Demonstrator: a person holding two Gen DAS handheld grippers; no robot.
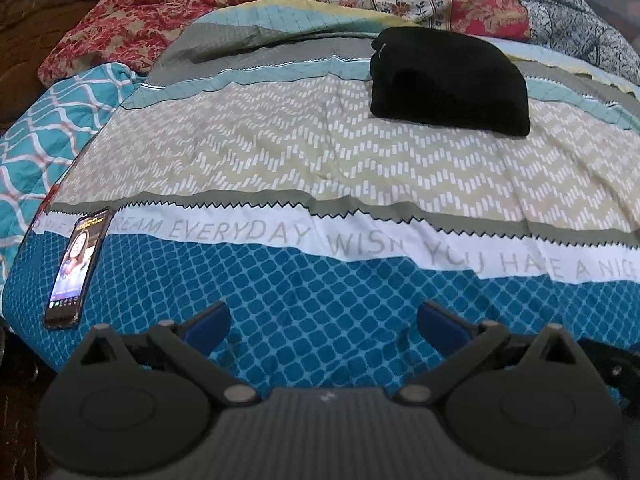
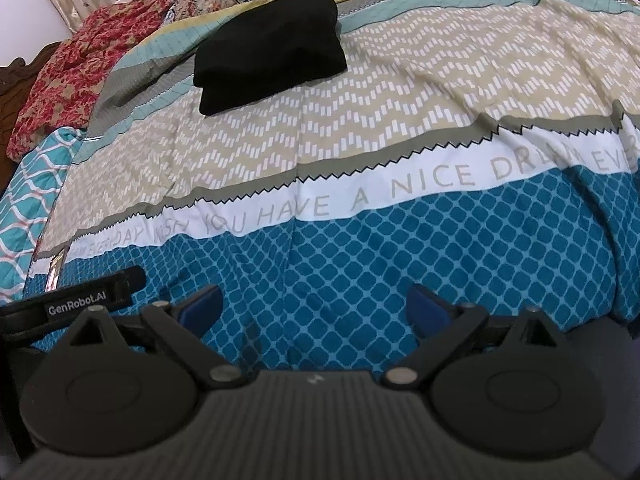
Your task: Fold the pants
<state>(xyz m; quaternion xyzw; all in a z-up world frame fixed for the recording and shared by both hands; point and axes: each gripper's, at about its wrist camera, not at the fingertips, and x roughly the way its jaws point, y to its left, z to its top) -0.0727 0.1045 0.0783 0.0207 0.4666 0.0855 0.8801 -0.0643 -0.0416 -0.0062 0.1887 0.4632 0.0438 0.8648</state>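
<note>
Patterned bedding covers the bed (image 1: 280, 168), where the folded black pants (image 1: 450, 80) lie toward its far side. Left gripper (image 1: 324, 320) and right gripper (image 2: 314, 306) hover empty over the near edge, fingers apart. A phone (image 1: 78, 268) lies near the left edge.

Black pants (image 1: 450, 84), folded into a compact thick bundle, lying flat on the bedspread's (image 1: 280, 160) beige zigzag band.
</note>
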